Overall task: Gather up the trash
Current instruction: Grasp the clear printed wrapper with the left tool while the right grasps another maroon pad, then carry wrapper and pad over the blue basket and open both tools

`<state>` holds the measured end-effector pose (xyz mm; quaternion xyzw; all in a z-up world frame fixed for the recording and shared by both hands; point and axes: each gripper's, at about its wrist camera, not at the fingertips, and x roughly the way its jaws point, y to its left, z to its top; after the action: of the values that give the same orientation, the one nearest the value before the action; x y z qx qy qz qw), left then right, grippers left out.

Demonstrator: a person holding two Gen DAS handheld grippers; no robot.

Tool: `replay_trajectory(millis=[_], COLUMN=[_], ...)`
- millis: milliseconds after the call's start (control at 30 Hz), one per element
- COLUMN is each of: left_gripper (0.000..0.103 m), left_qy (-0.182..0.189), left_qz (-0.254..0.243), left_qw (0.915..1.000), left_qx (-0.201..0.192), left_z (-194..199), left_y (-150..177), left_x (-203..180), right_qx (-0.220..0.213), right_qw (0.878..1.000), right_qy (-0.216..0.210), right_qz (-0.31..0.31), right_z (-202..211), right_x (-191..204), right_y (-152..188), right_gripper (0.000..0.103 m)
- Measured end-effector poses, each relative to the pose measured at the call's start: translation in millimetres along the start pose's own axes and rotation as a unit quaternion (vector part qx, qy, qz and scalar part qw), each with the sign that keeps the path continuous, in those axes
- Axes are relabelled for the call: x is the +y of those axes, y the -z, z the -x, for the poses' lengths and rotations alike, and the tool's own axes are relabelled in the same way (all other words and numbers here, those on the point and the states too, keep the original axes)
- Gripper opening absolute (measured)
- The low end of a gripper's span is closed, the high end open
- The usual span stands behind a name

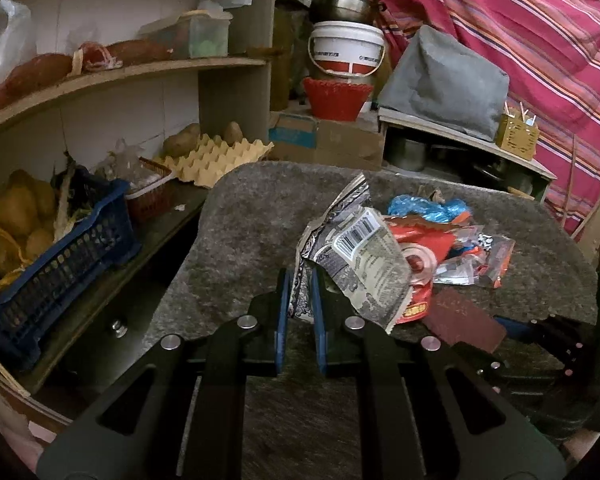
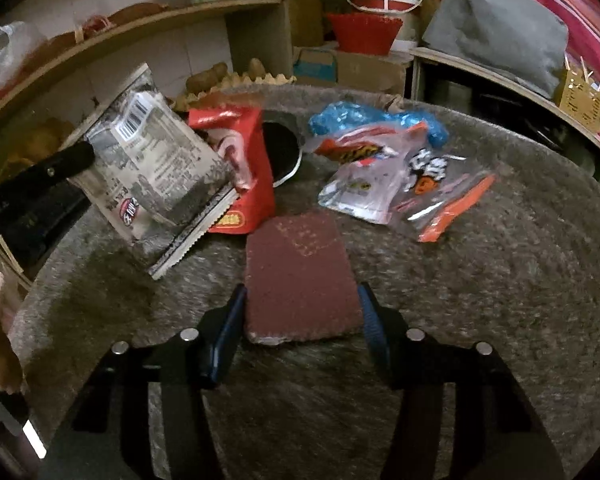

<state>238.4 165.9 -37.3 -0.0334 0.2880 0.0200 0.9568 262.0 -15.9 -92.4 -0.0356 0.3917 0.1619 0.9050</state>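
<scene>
My left gripper point(image 1: 300, 304) is shut on the lower edge of a crumpled grey-and-white printed wrapper point(image 1: 356, 256), holding it tilted above the grey felt-covered table point(image 1: 240, 220). The right wrist view shows that wrapper point(image 2: 152, 168) at the left. A flat maroon packet point(image 2: 300, 272) lies on the felt, and my right gripper point(image 2: 300, 312) has a blue pad pressed against each long side of it. Beyond it lie a red packet point(image 2: 244, 168), crumpled blue plastic point(image 2: 364, 116) and clear packets with orange print point(image 2: 380, 172).
A dark round opening point(image 2: 280, 148) shows in the felt behind the red packet. At the left, shelves hold a blue crate point(image 1: 60, 264) of potatoes and an egg tray point(image 1: 216, 156). A white bucket point(image 1: 346, 46), a grey cushion point(image 1: 444, 80) and striped cloth point(image 1: 520, 20) stand behind.
</scene>
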Motion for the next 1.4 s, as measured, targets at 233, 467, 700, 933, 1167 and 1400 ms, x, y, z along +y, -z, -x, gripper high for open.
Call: replay_trajectory(millis=[233,467,700,933,1167,1400], left_gripper=[0.004,0.002,0.002,0.002,0.002,0.002], left_qy=[0.033,0.090,0.145,0.176,0.213,0.254], left_qz=[-0.027,-0.051,-0.084,-0.128,-0.142,-0.163], left_qw=[0.9986,0.9929,0.9837,0.9740,0.9648,0.9517], left_qx=[-0.032,-0.060,-0.066,-0.064,-0.059,-0.053], left_z=[28.3,51.6,61.6,66.2,71.3,79.0], left_y=[-10.0,-14.8,-12.8,-5.3,0.2,8.6], left_x=[-37.2,-93.0,-167.6,-241.4,-301.7,-370.7], right_qx=[-0.022,-0.049,-0.068,-0.087,-0.099,-0.110], right_qw=[0.999,0.995,0.988,0.977,0.962,0.943], right_qy=[0.025,0.057,0.096,0.133,0.173,0.224], right_qz=[-0.021,-0.067,-0.101,-0.139,-0.186,-0.221], right_z=[38.8,87.0,129.2,171.1,207.4,242.6], right_x=[-48.3,-114.8,-178.2,-241.3,-305.1,-355.2], right_y=[2.7,15.4,30.6,52.1,84.4,117.0], right_gripper=[0.055,0.055,0.055,0.055,0.055,0.055])
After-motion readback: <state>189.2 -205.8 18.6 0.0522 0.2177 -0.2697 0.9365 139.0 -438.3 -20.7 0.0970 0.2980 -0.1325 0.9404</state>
